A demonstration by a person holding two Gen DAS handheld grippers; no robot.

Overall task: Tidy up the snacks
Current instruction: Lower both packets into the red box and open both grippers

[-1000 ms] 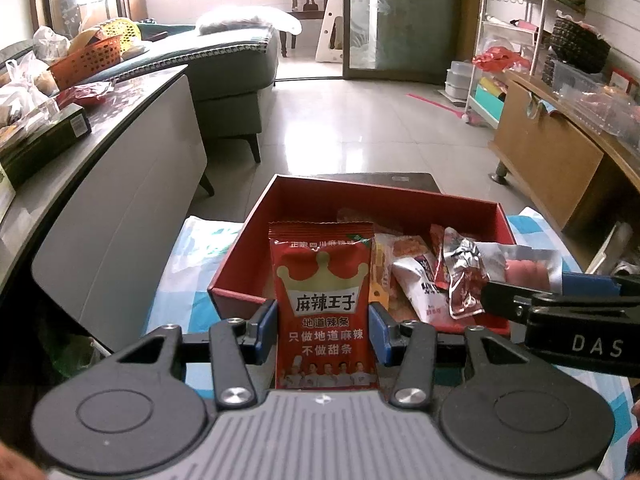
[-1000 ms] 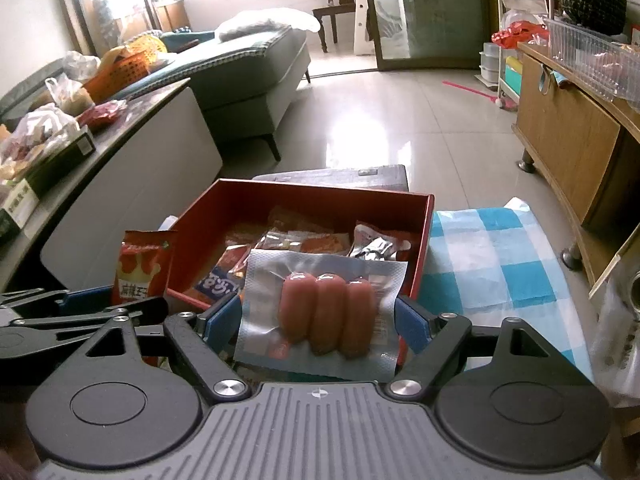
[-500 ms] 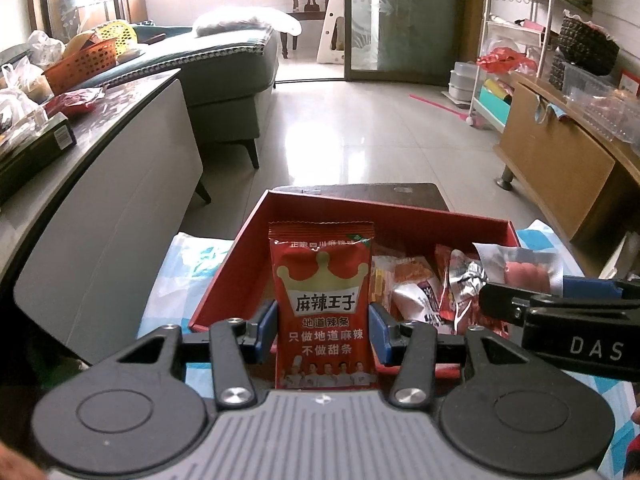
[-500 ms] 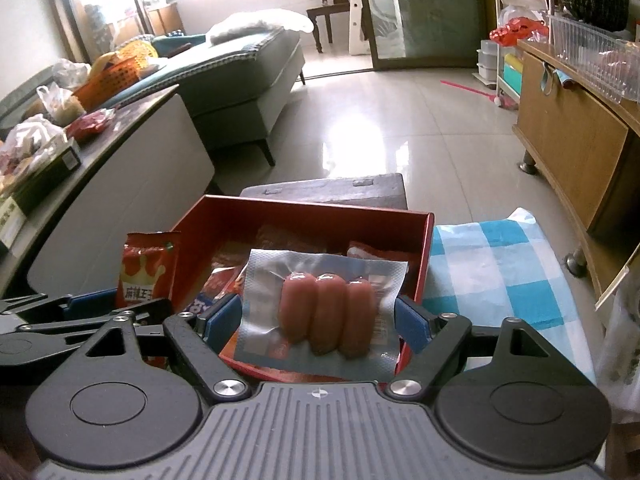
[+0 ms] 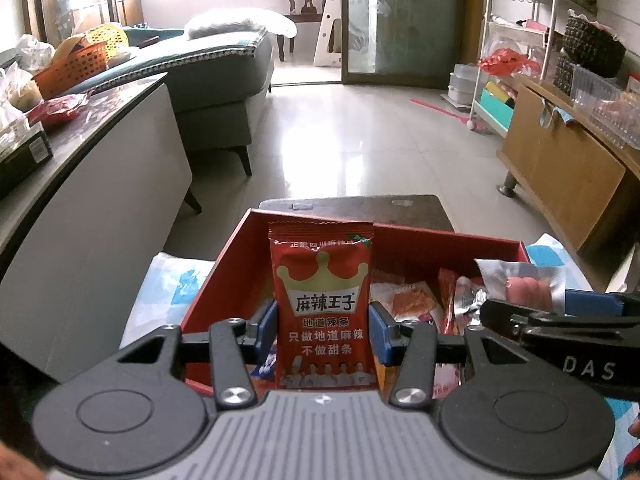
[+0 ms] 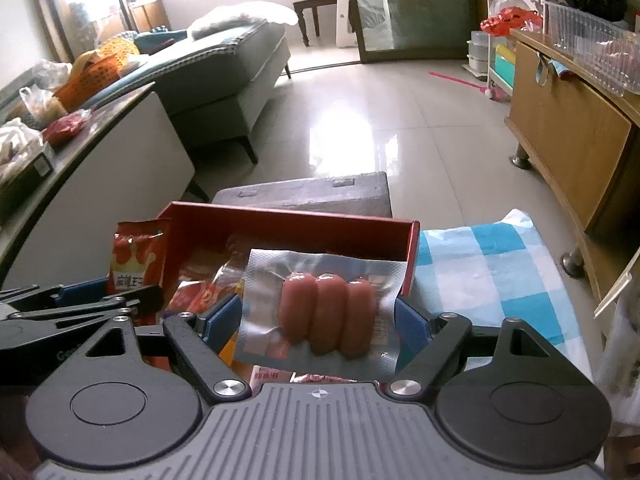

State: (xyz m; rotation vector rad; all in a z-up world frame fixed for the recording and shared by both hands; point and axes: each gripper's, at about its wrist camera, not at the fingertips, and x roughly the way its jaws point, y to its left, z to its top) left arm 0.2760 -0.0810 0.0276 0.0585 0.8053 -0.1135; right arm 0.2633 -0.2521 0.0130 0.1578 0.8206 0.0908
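Two handheld grippers carry snacks above an open red box [image 5: 224, 280] at the centre of both views. The left gripper [image 5: 322, 330] pinches a red spicy-strip packet [image 5: 322, 300] upright between its blue pads, label to the camera, low in the centre of the left view. The right gripper [image 6: 318, 320] clamps a clear vacuum pack of three sausages [image 6: 326, 312] by its side edges, flat-on and centred in the right view. Both packs hang just above the box, apparently poised for dropping in, though which slot each is meant for cannot be told.

Loose wrappers [image 5: 416, 300] already crowd the box floor and could obstruct a neat landing. A blue-checked cloth [image 6: 492, 264] lies to the right of the box. The two grippers sit close side by side, each intruding at the other's frame edge, leaving little room to swing. A grey sofa [image 5: 224, 80] fills the upper left.
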